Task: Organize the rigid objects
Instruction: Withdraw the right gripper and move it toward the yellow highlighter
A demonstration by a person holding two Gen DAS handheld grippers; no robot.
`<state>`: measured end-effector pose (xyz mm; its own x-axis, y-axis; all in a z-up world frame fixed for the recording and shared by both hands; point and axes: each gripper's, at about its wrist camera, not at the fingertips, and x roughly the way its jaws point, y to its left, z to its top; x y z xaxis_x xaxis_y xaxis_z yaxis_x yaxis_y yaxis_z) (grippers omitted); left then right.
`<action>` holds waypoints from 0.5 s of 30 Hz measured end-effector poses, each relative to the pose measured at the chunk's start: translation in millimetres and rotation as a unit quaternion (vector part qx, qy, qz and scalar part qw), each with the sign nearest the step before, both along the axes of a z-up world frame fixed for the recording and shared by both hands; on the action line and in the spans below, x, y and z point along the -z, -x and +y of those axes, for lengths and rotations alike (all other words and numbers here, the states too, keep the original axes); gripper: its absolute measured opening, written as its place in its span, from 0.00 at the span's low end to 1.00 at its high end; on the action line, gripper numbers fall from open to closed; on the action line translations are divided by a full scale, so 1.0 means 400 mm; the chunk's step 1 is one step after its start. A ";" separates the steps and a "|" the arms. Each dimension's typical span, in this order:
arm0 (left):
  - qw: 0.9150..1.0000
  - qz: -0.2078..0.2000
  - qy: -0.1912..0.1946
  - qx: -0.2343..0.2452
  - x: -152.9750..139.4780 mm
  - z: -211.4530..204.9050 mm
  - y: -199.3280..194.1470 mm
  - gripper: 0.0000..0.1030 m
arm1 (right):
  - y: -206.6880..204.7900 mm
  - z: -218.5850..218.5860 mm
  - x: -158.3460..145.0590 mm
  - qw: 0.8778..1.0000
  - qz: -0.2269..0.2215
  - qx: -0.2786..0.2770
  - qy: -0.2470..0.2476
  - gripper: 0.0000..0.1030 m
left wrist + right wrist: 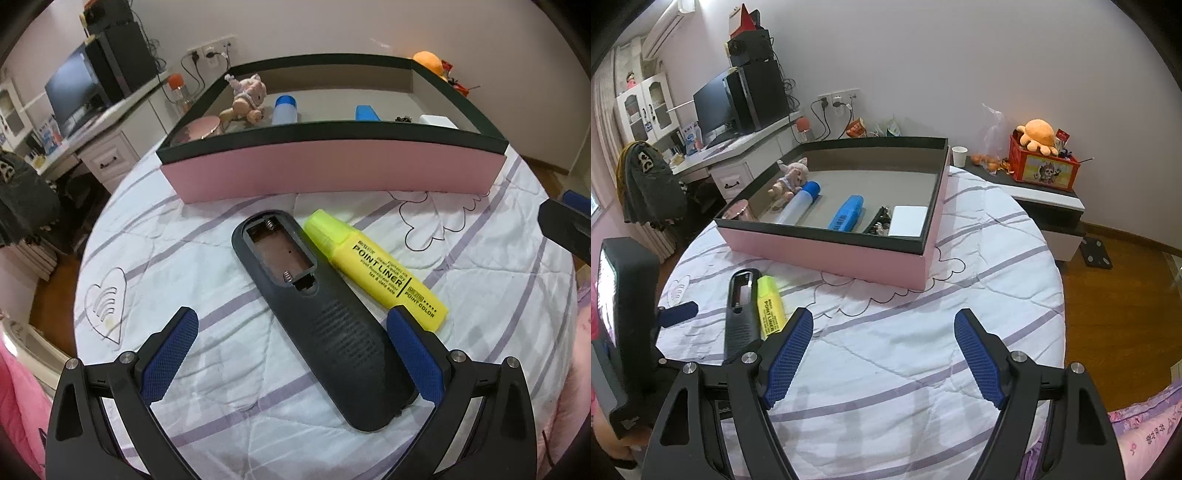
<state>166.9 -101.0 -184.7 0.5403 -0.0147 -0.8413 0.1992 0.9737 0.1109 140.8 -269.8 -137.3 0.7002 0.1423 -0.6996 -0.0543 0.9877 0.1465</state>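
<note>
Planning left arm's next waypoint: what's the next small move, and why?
Probably lower and close the left gripper on the black remote. It is open, its fingers straddling the remote's near end, and the remote and yellow highlighter lie outside the pink box. The right gripper hangs open over bare quilt.

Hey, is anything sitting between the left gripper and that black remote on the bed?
Nothing visible does. The left gripper is open and already straddles the near end of the black remote. The yellow highlighter lies right alongside the remote, close to the right-hand finger, so it might get nudged.
</note>
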 end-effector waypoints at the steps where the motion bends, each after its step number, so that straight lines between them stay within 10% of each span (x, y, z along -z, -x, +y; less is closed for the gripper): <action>1: 1.000 -0.001 0.003 -0.001 -0.001 0.010 0.000 1.00 | -0.003 -0.001 0.003 1.000 0.002 0.000 0.000 0.78; 15: 1.000 -0.011 -0.006 -0.020 -0.023 0.084 0.020 1.00 | -0.029 0.073 0.025 0.999 0.014 -0.033 0.004 0.78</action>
<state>158.8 -67.3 -175.7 0.5582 0.0177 -0.8295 0.1574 0.9794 0.1268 152.4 -240.7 -147.4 0.6696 0.1825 -0.7199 -0.1162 0.9832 0.1411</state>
